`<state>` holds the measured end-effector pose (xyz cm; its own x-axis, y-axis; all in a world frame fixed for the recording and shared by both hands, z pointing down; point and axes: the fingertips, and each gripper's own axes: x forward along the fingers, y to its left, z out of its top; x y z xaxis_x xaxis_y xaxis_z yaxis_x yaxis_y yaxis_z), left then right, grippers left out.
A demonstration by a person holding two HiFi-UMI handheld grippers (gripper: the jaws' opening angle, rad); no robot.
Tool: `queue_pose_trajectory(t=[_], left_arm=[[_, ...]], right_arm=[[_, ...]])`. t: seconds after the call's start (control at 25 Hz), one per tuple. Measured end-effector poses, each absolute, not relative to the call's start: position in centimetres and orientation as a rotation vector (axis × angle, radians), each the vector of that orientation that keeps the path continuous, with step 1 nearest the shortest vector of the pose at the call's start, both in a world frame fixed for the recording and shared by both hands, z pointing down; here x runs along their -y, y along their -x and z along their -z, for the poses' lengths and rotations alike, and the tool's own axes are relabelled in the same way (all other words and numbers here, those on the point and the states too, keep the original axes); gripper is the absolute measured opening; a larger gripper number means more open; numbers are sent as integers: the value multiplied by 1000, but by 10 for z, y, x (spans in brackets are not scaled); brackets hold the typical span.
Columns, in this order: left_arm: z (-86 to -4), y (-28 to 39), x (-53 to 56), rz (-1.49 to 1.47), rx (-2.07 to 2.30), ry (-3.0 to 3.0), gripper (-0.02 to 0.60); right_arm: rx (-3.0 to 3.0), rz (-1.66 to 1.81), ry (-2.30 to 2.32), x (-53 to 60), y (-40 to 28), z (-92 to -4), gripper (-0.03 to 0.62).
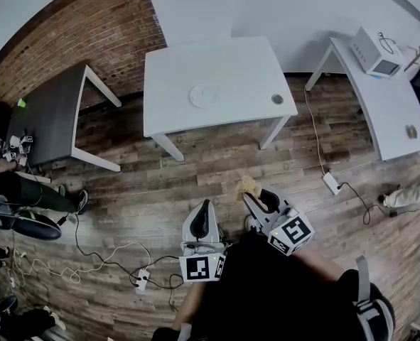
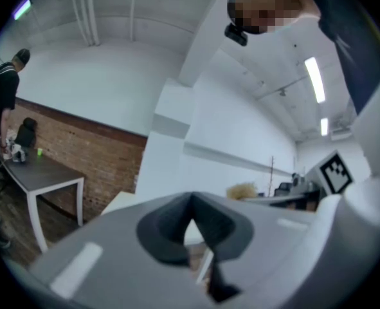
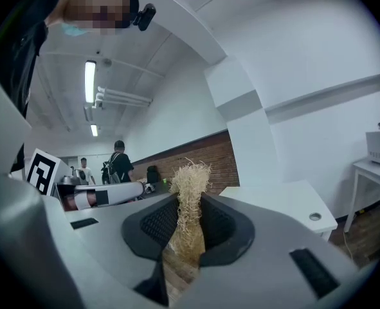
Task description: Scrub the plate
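Head view: the plate (image 1: 203, 95) is seen lying flat on the white table (image 1: 231, 62), left of centre, well apart from both grippers. A round grommet (image 1: 277, 99) is set near that table's right front corner. Both grippers are held over the wood floor (image 1: 160, 190), short of the table's near edge. The left gripper (image 1: 204, 208) is pointed toward the table. The right gripper (image 1: 256, 197) is held just beside it, with a straw-coloured fibrous scrubber (image 1: 249, 186) sticking out past its tips. A dark table (image 1: 46, 116) is placed at left by the brick wall (image 1: 110, 27). A second white table (image 1: 391, 105) at right is loaded with a white boxy appliance (image 1: 375, 52). A power strip (image 1: 332, 182) with its cable is laid on the floor at right. Left gripper view: the jaws are brought together, tips touching, with nothing caught between them. The scrubber tuft and the right gripper's marker cube (image 2: 336, 170) are seen beyond at right, the dark table at left. Right gripper view: the jaws are clamped on the scrubber, with the fibres pinched between the pads and fanned out above the tips. The white table and its grommet are seen beyond at right. People (image 3: 117, 159) are seen standing in the background at left.
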<state>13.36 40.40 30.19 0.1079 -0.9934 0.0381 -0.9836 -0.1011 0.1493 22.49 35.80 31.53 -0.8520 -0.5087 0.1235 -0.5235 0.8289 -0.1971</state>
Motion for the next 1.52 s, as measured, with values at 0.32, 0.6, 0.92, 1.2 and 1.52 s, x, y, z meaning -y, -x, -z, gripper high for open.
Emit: queue_pose_trajectory(t=[0.32,0.6,0.92,1.2,1.52], left_arm=[[-304,-104,-416,120,2000,-2228,3],[-307,-69,-426,130,1968,-2243,3],[-314,-54,-414,130,1936,-2244,3],[-315,-45,-367,98,1950,-2232,3],[-309,-47,-299,80,2009,-2199,3]], right_arm=[[2935,-360,-855,-368,-200,-314,80],[2888,-341,-912,-378,-174,-320,80],[2866,-340,-920,-371,-157,-326,80],[2886,-351,-872,-323,-143,-329,80],[2913,-340,-780,-251,-138,-329,80]])
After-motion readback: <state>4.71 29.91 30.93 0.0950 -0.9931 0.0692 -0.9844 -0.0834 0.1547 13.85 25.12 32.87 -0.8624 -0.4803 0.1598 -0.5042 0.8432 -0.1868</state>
